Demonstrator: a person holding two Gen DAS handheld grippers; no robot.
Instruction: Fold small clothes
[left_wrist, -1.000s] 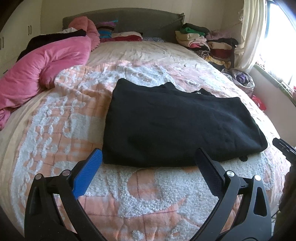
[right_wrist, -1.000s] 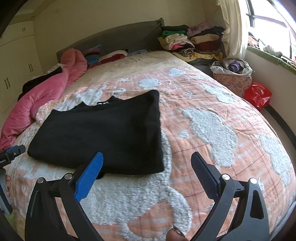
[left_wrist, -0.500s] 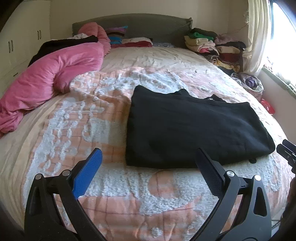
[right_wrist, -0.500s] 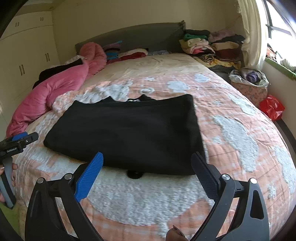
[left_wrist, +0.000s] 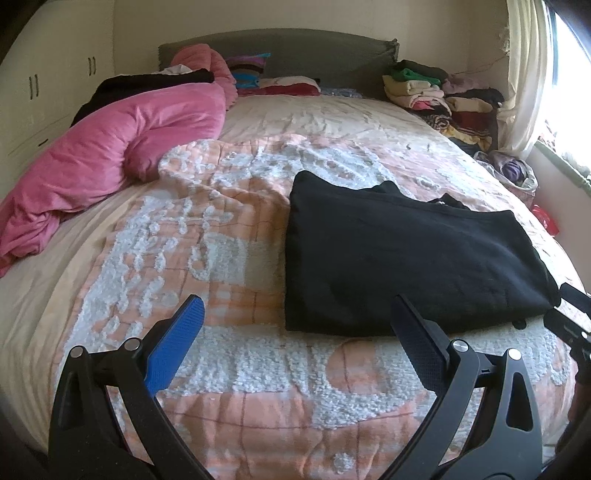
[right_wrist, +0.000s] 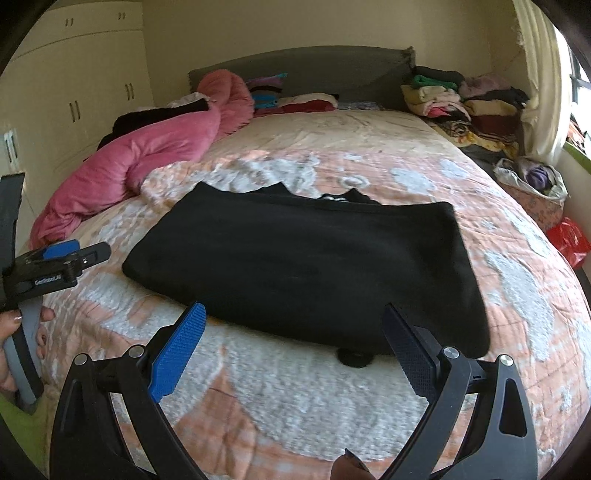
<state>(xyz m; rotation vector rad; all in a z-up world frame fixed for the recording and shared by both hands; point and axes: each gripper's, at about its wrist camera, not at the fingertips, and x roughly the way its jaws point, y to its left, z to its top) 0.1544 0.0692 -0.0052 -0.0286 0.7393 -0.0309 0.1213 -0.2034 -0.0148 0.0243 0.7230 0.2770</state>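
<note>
A black garment (left_wrist: 402, 254) lies folded flat on the orange-and-white bedspread (left_wrist: 229, 229); it also shows in the right wrist view (right_wrist: 306, 266). My left gripper (left_wrist: 295, 325) is open and empty, held above the bedspread just short of the garment's near left corner. My right gripper (right_wrist: 293, 332) is open and empty, above the garment's near edge. The left gripper (right_wrist: 74, 254) shows at the left in the right wrist view, and the right gripper (left_wrist: 569, 314) at the right edge of the left wrist view.
A pink duvet (left_wrist: 110, 155) is bunched at the bed's left. Stacks of folded clothes (left_wrist: 443, 96) sit at the far right by the headboard (left_wrist: 280, 48). A basket of clothes (right_wrist: 532, 184) and a red bag (right_wrist: 569, 240) are on the floor at right. Wardrobes (right_wrist: 74, 85) stand at left.
Both grippers have drawn back and shifted left, so the garment sits further right and further away in both views. Both stay open. The garment has not moved.
</note>
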